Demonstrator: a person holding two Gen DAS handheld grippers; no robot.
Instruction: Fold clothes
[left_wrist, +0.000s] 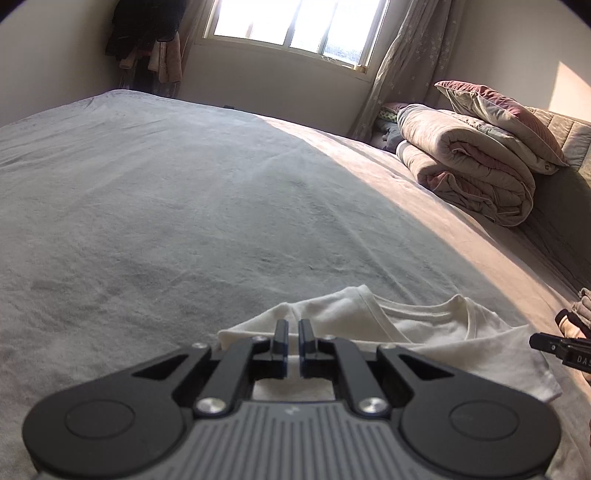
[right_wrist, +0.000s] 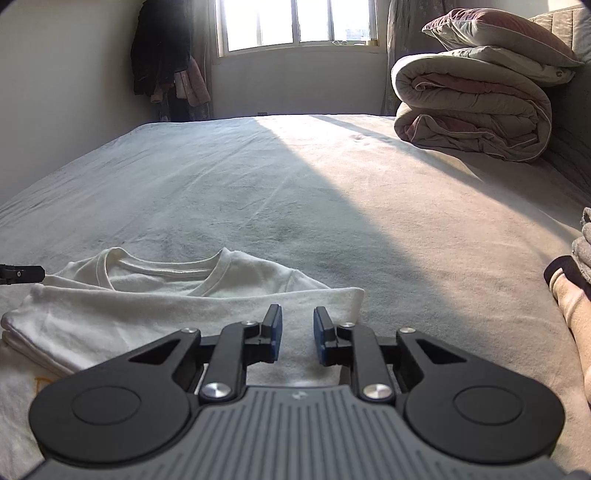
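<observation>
Two tools hover over the white T-shirt (right_wrist: 177, 306), half-folded on the bed (right_wrist: 332, 192): my left tool (left_wrist: 293, 332) nearly closed and empty, my right tool (right_wrist: 297, 323) narrowly parted, gripping nothing. Risk: dragging either one could rumple the folded edge.

white t-shirt (right_wrist: 155, 306), grey bedsheet (right_wrist: 258, 192), beige-pink quilt (right_wrist: 469, 107), black grippers with blue pads
</observation>
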